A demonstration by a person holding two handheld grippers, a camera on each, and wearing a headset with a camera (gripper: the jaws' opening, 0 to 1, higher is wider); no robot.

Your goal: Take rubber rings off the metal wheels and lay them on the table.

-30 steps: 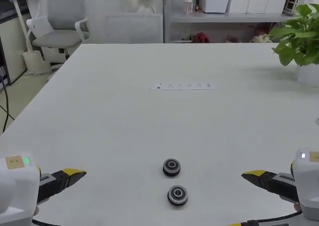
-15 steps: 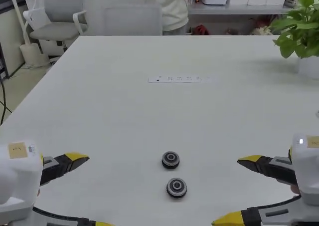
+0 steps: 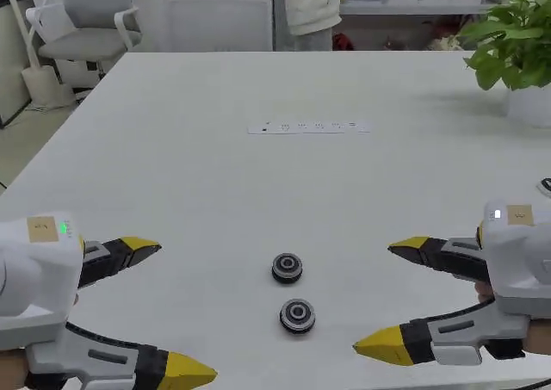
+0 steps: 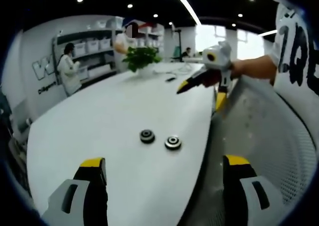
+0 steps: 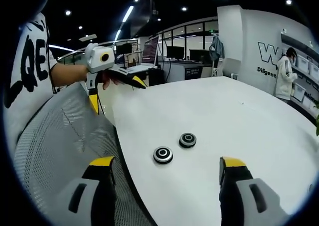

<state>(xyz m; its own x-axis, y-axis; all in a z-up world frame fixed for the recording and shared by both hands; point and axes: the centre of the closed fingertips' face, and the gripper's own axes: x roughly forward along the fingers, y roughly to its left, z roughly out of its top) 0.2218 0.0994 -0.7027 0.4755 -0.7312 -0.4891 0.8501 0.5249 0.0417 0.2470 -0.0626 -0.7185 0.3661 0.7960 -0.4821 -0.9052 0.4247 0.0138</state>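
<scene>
The near wheel [image 3: 297,315] and far wheel [image 3: 287,268] lie flat on the table [image 3: 344,183], rings [image 3: 297,329] on, between the left gripper [image 3: 185,312] and right gripper [image 3: 372,298] — both gaping, empty; the right seems slightly nearer.

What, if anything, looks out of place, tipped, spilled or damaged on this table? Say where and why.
Nothing stands out. The far wheel and near wheel lie flat and apart near the front edge of the table, rubber rings on, no damage visible. The left gripper and right gripper hang open on either side, touching nothing.
</scene>
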